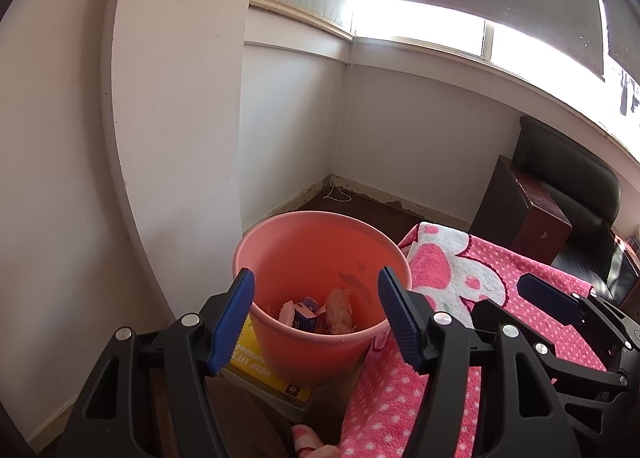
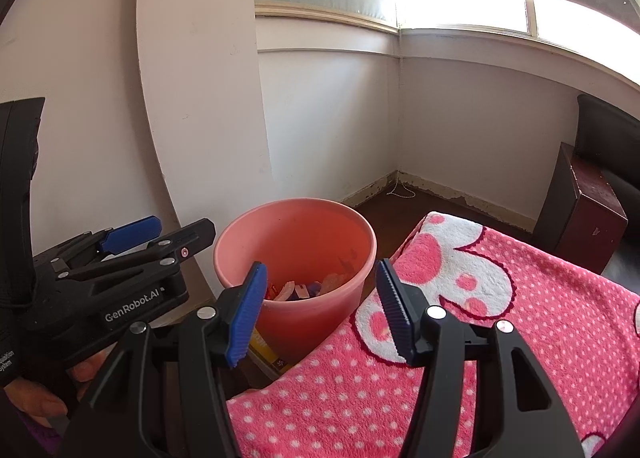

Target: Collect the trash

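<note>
the pink bin stands open-topped at twelve o'clock from the left gripper, its mouth unobstructed from above; scraps cover only the bottom, leaving the upper space free. at nine o'clock the white wall closes in right beside the rim. at three o'clock the pink blanket crowds the bin's side. the right gripper hangs over that blanket, just beside the left one, so the two tools are close to each other. a yellow book lies against the bin's base at six o'clock. behind, at one o'clock, bare floor runs to the corner.
</note>
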A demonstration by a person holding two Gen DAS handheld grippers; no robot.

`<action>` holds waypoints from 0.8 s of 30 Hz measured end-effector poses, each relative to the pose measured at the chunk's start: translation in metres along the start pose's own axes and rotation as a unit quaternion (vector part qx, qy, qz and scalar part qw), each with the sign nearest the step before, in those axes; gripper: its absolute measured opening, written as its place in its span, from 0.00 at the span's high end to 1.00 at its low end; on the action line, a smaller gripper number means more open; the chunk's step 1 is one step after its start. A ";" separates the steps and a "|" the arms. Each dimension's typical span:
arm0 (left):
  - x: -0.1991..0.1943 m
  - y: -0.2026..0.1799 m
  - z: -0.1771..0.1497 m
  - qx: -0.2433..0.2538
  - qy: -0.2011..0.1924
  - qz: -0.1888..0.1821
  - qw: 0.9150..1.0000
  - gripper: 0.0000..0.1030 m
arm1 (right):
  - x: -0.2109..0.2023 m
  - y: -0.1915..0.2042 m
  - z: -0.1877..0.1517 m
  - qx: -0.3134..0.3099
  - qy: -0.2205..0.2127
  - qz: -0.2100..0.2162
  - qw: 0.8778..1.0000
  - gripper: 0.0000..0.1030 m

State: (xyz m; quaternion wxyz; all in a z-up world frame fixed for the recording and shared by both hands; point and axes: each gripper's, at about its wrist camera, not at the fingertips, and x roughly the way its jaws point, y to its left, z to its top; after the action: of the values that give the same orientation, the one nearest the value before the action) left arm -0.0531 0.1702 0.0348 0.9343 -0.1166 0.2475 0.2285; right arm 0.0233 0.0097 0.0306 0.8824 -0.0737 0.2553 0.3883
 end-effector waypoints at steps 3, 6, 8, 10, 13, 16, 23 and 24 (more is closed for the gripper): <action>-0.006 -0.003 -0.005 0.002 -0.002 -0.001 1.000 0.39 | -0.003 0.000 -0.004 0.003 0.001 -0.008 1.000 0.44; -0.012 -0.005 -0.010 0.004 -0.006 0.001 1.000 0.39 | -0.005 -0.002 -0.009 0.007 0.004 -0.013 1.000 0.44; -0.015 -0.005 -0.013 0.003 -0.008 0.003 1.000 0.39 | -0.007 -0.003 -0.011 0.009 0.005 -0.013 1.000 0.44; -0.017 -0.004 -0.015 0.000 -0.008 0.004 1.000 0.39 | -0.010 -0.003 -0.013 0.009 0.004 -0.014 1.000 0.44; -0.019 -0.003 -0.020 -0.002 -0.005 0.006 1.000 0.39 | -0.013 -0.002 -0.016 0.009 0.003 -0.014 1.000 0.44; -0.021 -0.003 -0.024 -0.001 -0.002 0.006 1.000 0.39 | -0.014 -0.002 -0.018 0.009 0.005 -0.013 1.000 0.44; -0.021 -0.003 -0.032 0.002 0.004 0.007 1.000 0.39 | -0.014 0.000 -0.025 0.008 0.011 -0.016 1.000 0.44; -0.022 -0.003 -0.032 0.002 0.004 0.007 1.000 0.39 | -0.014 0.000 -0.025 0.008 0.012 -0.016 1.000 0.44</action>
State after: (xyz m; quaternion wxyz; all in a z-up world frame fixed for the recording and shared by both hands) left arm -0.0818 0.1492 0.0187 0.9320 -0.1143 0.2523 0.2338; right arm 0.0050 -0.0077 0.0161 0.8858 -0.0750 0.2681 0.3714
